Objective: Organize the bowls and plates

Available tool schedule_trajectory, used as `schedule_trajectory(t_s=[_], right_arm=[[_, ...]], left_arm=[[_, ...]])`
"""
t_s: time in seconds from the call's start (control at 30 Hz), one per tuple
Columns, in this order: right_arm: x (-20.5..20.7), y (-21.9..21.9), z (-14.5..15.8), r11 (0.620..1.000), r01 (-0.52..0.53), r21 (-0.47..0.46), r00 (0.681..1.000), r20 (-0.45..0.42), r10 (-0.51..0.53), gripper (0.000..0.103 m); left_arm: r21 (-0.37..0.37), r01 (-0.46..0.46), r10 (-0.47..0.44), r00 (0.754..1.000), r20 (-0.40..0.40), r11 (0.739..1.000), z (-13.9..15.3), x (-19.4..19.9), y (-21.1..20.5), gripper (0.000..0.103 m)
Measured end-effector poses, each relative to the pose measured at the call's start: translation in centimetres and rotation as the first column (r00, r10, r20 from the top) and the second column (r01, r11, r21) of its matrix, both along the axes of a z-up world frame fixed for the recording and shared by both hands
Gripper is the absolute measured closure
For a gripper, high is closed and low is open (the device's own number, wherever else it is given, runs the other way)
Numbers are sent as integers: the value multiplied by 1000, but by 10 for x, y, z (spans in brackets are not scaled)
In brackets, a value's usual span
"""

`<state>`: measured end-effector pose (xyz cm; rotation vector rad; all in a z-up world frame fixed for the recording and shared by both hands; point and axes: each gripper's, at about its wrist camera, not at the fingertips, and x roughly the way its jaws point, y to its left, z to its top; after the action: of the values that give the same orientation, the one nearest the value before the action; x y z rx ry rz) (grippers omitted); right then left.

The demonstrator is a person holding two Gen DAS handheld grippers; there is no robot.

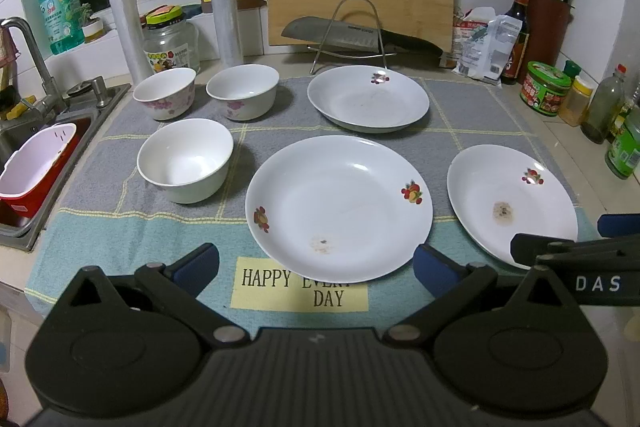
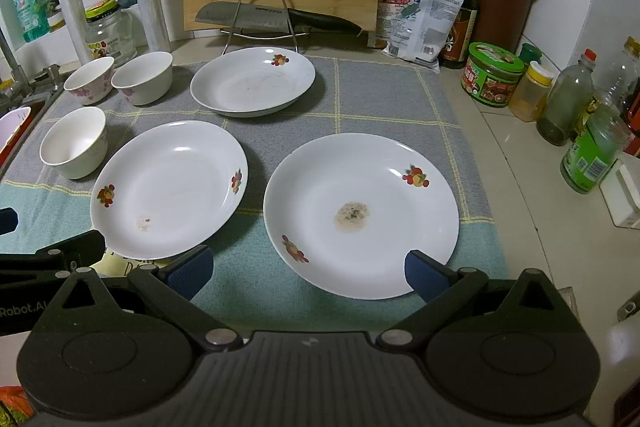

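Sink [image 1: 24, 163] shows only in left view; both tongs [image 1: 316, 267] [image 2: 308, 273] gape wide, empty.

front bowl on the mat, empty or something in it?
Empty: the front bowl stands upright, its bare white inside visible to the bottom.

Left wrist view: near plate [image 1: 340, 207] covers part of the mat lettering [image 1: 300, 289]; sink basket [image 1: 34, 167] cut off at left edge. Right wrist view: right gripper's right finger [image 2: 426, 275] overlaps stained plate [image 2: 360, 215] rim; jar labels too small to read.
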<state>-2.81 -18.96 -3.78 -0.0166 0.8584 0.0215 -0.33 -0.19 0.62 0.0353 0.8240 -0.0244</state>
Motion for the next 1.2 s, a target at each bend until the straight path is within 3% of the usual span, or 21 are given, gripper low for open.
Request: schedule_trajectory(t_s=[1.2], right_arm=[[-6,0,4,1000,5,-6,1000,13,-5,0]], left_arm=[[-8,6,-6,1000,9,1000,3,-2,2,1]])
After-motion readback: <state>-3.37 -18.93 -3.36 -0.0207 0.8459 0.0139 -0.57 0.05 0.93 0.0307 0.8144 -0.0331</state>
